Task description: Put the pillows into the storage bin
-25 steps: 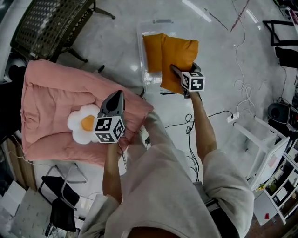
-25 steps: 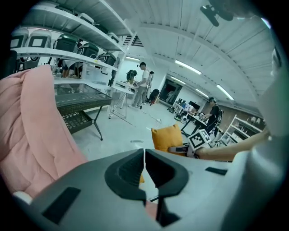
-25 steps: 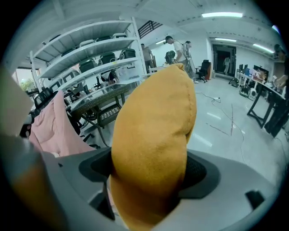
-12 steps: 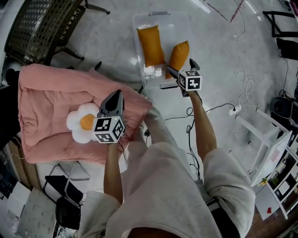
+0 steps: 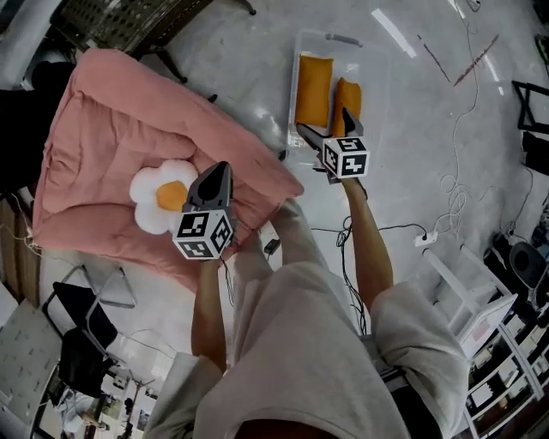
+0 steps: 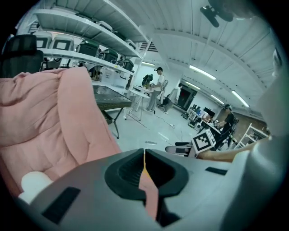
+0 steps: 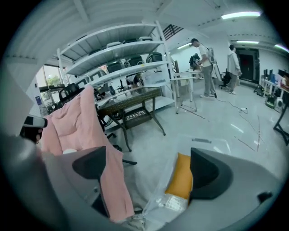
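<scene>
Shelving (image 7: 113, 54) only in gripper views, left tongs (image 5: 220, 169) pressed together, right tongs (image 7: 146, 167) just opened, empty, by bin (image 5: 339, 40)

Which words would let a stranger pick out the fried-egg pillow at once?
Find the big pink quilted pad at the head view's left. On it lies a small soft pillow, white with lobed edges and an orange yolk centre; the two plain orange rectangular pillows stand in the clear plastic bin.

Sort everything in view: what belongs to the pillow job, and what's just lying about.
Job: storage bin, orange pillows inside it, egg pillow not yet binned.
Lying about: pink quilt, wicker table, power strip, white rack.
</scene>
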The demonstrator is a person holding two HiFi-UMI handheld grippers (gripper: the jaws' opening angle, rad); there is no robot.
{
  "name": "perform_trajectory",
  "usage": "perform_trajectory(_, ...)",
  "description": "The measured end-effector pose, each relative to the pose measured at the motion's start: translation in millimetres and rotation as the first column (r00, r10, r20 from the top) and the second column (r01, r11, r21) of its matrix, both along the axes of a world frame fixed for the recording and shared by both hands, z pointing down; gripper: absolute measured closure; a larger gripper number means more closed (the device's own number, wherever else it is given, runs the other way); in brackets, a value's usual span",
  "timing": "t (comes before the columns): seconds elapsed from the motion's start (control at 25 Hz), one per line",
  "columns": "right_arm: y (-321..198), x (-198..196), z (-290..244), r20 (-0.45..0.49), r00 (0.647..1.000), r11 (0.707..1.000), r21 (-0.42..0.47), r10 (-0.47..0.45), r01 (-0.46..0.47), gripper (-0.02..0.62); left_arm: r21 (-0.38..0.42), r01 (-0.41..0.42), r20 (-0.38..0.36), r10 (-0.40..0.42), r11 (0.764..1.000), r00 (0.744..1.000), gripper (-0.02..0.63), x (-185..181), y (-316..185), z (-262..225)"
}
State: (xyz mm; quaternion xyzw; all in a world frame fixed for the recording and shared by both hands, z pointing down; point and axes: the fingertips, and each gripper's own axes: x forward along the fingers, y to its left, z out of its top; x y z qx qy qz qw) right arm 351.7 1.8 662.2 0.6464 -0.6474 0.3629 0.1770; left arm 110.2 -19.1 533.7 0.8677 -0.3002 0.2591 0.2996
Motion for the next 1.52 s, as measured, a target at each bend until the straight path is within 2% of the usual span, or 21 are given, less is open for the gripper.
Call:
perform_trajectory(0.16, -43.7, -87.9, -21.7, 0.015, 0.986, 0.985, 0.054, -0.164, 0.163, 0.034, 0.019, 0.131, 0.0, -0.131, 0.991, 0.991, 0.589, -64.6, -8.8, -6.0)
perform_trajectory(0.32, -74.4, -180.6, -39.6, 0.024, 0.95, 0.946, 0.098, -0.313, 0.309, 0.034, 0.032, 0.266, -0.007, -0.266, 0.963, 0.964, 0.588, -135.2, -7.5, -12.4)
perform_trajectory(0.52, -100.9, -296.9, -46.7, 0.039, 0.863, 0.861, 0.111, -0.504, 0.497, 0.034, 0.025, 0.453, -0.008, -0.453, 0.891, 0.892, 0.588, -227.4, 7.6, -14.1)
perform_trajectory(0.72, -98.7, -402.1, -31.1, 0.068, 0.781, 0.783, 0.078, -0.621, 0.617, 0.034, 0.022, 0.564, 0.001, -0.564, 0.826, 0.826, 0.589, -310.8, 28.9, -14.5)
perform_trajectory(0.96, -76.6, -526.4, -4.0, 0.101, 0.677, 0.683, 0.042, -0.729, 0.729, 0.034, 0.004, 0.662, 0.009, -0.662, 0.75, 0.75, 0.588, -403.0, 59.8, -1.4)
perform_trajectory(1.2, -44.4, -610.7, 30.4, 0.14, 0.578, 0.583, -0.009, -0.804, 0.812, 0.034, -0.031, 0.719, 0.023, -0.719, 0.694, 0.695, 0.589, -450.9, 86.1, 20.8)
perform_trajectory(1.36, -22.4, -652.5, 60.7, 0.176, 0.539, 0.54, -0.045, -0.824, 0.841, 0.035, -0.054, 0.737, 0.03, -0.737, 0.673, 0.675, 0.588, -476.3, 97.4, 39.0)
perform_trajectory(1.52, -6.7, -683.9, 91.2, 0.211, 0.518, 0.513, -0.082, -0.829, 0.855, 0.037, -0.073, 0.751, 0.035, -0.751, 0.656, 0.659, 0.589, -495.5, 106.7, 53.0)
